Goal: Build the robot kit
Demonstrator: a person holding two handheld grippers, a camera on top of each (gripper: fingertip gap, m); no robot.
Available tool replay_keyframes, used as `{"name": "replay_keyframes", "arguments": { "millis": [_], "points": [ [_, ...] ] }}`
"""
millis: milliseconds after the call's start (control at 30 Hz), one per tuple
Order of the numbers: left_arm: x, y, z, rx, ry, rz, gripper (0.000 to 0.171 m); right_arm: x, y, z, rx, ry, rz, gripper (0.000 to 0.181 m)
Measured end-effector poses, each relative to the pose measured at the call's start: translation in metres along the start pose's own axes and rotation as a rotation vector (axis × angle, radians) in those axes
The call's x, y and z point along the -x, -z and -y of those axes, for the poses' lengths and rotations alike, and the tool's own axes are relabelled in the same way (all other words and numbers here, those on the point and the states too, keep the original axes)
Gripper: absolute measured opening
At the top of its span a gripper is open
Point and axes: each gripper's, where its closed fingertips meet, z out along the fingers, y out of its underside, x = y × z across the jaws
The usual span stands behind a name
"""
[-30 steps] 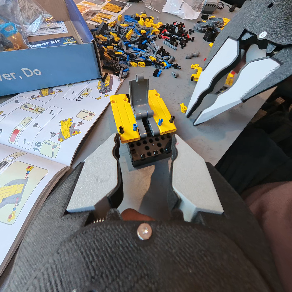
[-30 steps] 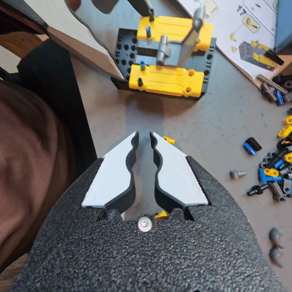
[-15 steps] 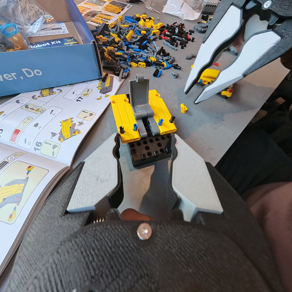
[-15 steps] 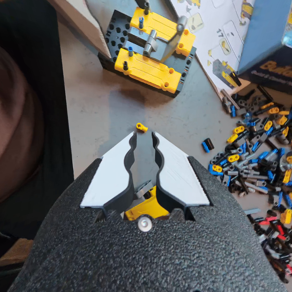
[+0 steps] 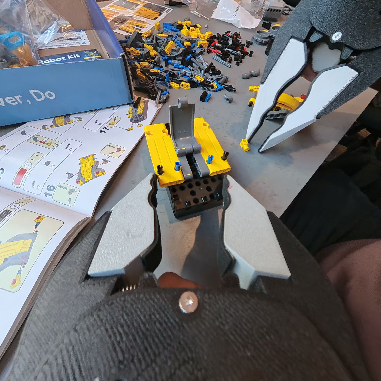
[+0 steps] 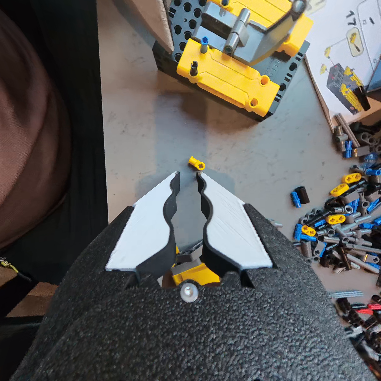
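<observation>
My left gripper is clamped on the black block at the bottom of the half-built model, one finger on each side of its near end, and the model stands on the grey table. On top of the block lie two yellow panels side by side, with a grey hinged flap standing up between them and small black and blue pegs sticking up near the edge closest to me. My right gripper hangs just above the table with its tips a little apart and nothing between them; the gap is narrow, so I read it as open but empty. Right in front of its tips lies a small yellow connector, just beside the tip on the right of that view and, as far as I can tell, not gripped. From the left camera the same connector sits by the nearer tip of the right gripper. Under the right gripper's body I see part of a yellow and grey piece on the table. To the left of the model an instruction booklet lies open, with a blue cardboard box behind it. Beyond the model a heap of loose parts in black, blue, yellow and grey is spread across the table, and a clear plastic bag lies at the far edge.
</observation>
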Motion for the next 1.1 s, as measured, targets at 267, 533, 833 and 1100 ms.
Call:
{"name": "replay_keyframes", "arguments": {
  "millis": [267, 533, 833, 1100],
  "points": [
    [0.000, 0.000, 0.000, 0.003, 0.002, 0.001, 0.061, -0.002, 0.008, 0.001, -0.028, -0.207, -0.070, 0.019],
    [0.000, 0.000, 0.000, 0.004, -0.002, 0.004, 0.062, -0.001, -0.004, 0.006, -0.041, -0.223, -0.019, 0.020],
    [0.000, 0.000, 0.000, 0.000, 0.003, -0.001, 0.061, -0.008, -0.004, 0.011, -0.049, -0.201, -0.041, 0.020],
    [0.001, 0.001, 0.001, -0.007, 0.009, -0.005, 0.061, -0.051, 0.075, -0.028, -0.138, -0.363, -0.292, 0.014]
  ]
}}
